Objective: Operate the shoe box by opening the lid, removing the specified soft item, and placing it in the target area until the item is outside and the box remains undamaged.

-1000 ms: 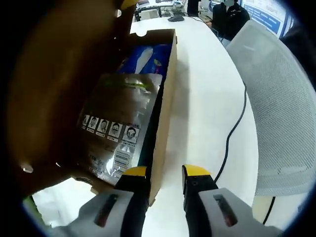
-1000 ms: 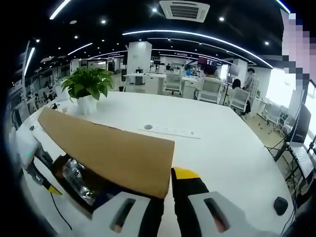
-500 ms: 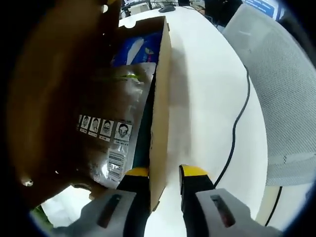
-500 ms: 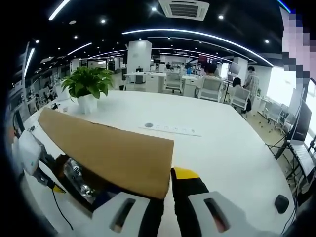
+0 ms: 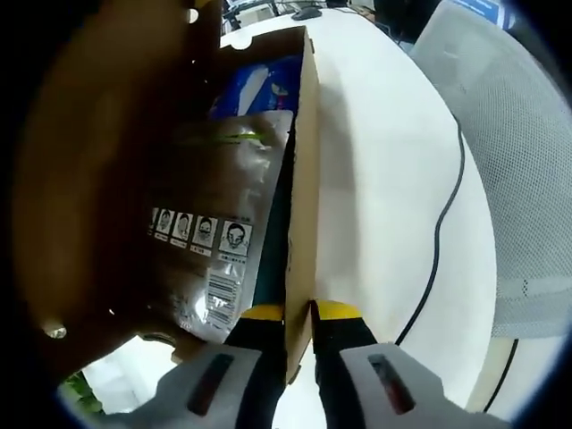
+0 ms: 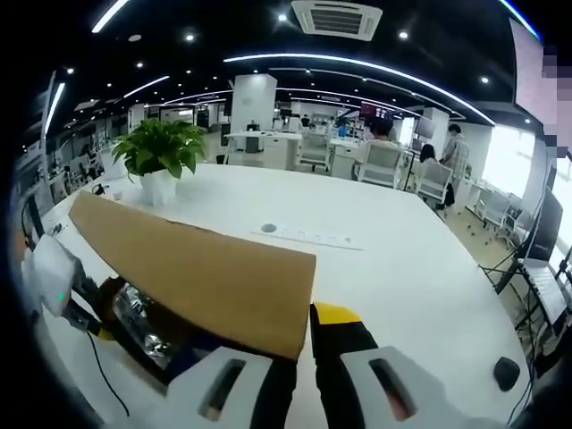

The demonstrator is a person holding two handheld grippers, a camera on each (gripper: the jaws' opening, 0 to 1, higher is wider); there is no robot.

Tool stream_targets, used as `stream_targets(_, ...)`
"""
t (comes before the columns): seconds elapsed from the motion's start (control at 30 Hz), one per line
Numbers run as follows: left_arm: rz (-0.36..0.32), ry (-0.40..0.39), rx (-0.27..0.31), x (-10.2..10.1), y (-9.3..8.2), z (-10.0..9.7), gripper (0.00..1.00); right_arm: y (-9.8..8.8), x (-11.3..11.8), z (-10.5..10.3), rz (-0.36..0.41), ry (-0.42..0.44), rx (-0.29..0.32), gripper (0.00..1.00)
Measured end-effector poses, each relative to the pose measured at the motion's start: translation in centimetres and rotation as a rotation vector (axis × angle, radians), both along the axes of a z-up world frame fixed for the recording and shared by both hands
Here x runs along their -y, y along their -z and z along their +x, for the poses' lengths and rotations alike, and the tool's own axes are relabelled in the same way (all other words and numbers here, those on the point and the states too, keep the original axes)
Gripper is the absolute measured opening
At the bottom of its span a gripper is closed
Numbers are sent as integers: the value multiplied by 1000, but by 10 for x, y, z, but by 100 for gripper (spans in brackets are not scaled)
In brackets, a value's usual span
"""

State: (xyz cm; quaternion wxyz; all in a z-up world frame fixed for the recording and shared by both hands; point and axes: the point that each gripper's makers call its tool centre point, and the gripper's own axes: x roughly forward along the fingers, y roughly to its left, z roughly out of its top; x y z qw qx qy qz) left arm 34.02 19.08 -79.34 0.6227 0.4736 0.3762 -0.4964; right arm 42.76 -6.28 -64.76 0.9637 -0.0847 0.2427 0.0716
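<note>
Shoe box (image 5: 302, 170) stands open on the white table (image 5: 384, 170); in the left gripper view its long side wall runs from the upper centre of the frame down to the bottom centre. Left gripper (image 5: 298, 312) is pinched on that wall, one yellow-tipped jaw inside, one outside. Inside the box lies a silvery plastic pouch (image 5: 214, 223) with a row of small icons and a barcode; a blue and white packet (image 5: 255, 89) sits beyond it toward the top of the frame. Brown lid (image 5: 98, 161) rises along the left. A black cable (image 5: 442, 223) crosses the table at right, beside a mesh chair (image 5: 518, 134).

Right gripper view: right gripper (image 6: 304, 331) is clamped on the lid's (image 6: 206, 277) lower right corner at bottom centre. Left gripper (image 6: 54, 277) shows at the left edge. A potted plant (image 6: 161, 156) stands on the table at upper left.
</note>
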Motion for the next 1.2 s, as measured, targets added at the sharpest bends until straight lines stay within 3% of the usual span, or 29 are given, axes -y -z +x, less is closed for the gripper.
stream_targets(0.4,-29,1,13,1,0,0,9,-9,2,5,-38,16,41,3)
stream_targets(0.53,-31,39,20,2,0,-2,8,-10,1,7,-17,19,32,0)
stream_targets(0.73,-19,-6,2,2,0,0,8,-11,2,7,-39,11,32,0)
stream_targets(1.03,-16,1,14,1,0,0,8,-12,2,10,-24,42,41,0)
stream_targets(1.1,-11,-5,9,1,0,0,8,-9,2,10,9,47,25,0)
stream_targets(1.2,-3,-14,-3,1,1,0,8,-6,3,9,-15,23,8,0)
